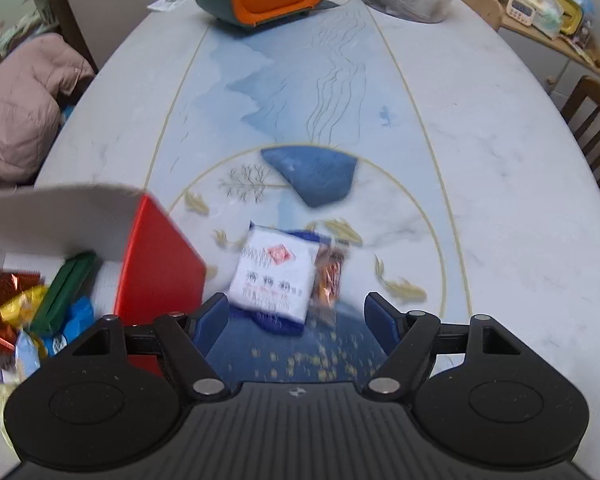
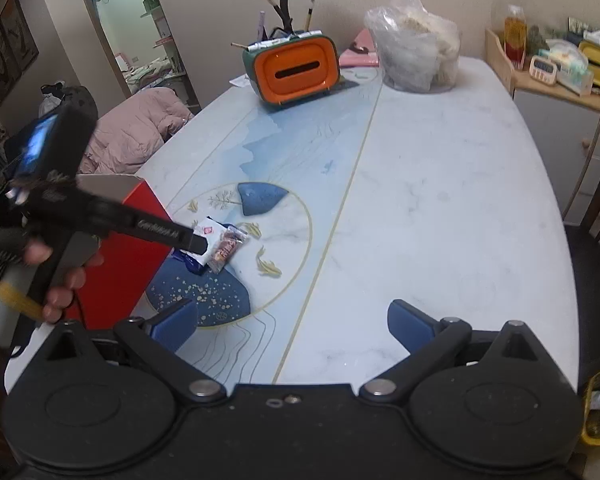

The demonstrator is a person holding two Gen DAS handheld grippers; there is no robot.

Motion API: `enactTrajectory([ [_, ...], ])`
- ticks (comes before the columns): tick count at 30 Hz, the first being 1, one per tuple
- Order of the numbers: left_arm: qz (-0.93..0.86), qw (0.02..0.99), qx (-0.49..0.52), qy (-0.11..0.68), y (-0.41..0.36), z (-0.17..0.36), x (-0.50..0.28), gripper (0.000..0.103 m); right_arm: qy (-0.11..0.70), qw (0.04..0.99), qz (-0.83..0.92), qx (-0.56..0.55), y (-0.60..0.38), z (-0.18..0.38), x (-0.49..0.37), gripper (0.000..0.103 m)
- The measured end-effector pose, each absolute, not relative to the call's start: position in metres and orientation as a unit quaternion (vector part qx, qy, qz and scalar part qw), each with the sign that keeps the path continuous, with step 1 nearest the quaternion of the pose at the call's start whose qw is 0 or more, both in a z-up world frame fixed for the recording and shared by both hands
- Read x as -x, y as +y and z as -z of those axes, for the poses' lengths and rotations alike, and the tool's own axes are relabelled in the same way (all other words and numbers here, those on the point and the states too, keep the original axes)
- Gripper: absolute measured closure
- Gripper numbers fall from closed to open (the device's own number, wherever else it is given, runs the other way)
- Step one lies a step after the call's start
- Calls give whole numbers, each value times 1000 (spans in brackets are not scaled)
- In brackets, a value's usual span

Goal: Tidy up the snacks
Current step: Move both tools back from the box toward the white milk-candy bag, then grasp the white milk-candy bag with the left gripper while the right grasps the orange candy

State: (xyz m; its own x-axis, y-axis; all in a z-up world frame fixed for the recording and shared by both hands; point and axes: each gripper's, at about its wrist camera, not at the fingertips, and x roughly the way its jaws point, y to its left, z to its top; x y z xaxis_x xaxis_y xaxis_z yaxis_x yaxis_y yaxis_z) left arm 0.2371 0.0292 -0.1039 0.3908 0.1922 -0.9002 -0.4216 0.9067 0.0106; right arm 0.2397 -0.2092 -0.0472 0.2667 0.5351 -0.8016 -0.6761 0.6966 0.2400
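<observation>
A white snack packet (image 1: 274, 274) with red and dark print lies on the table on top of a blue packet (image 1: 278, 324), with a small brown-orange wrapped snack (image 1: 329, 280) at its right. My left gripper (image 1: 296, 316) is open and empty, hovering just short of these packets. A red box (image 1: 156, 264) with a white inside stands at the left and holds several wrapped snacks (image 1: 32, 312). In the right wrist view the left gripper (image 2: 198, 243) reaches over the white packet (image 2: 205, 240) beside the red box (image 2: 120, 264). My right gripper (image 2: 292, 324) is open and empty over bare table.
An orange and green tissue box (image 2: 292, 68) and a clear plastic bag (image 2: 414, 52) stand at the table's far end. A pink jacket (image 2: 140, 128) lies on a chair at the left. A wooden chair (image 1: 592, 128) and a cluttered side shelf (image 2: 560, 68) are at the right.
</observation>
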Motion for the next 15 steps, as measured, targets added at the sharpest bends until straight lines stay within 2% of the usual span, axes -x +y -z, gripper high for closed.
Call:
enactTrajectory([
  [15,-229,786,120,562,46,147,-287,28,494,771,-397,60,-208,74,-257,2],
])
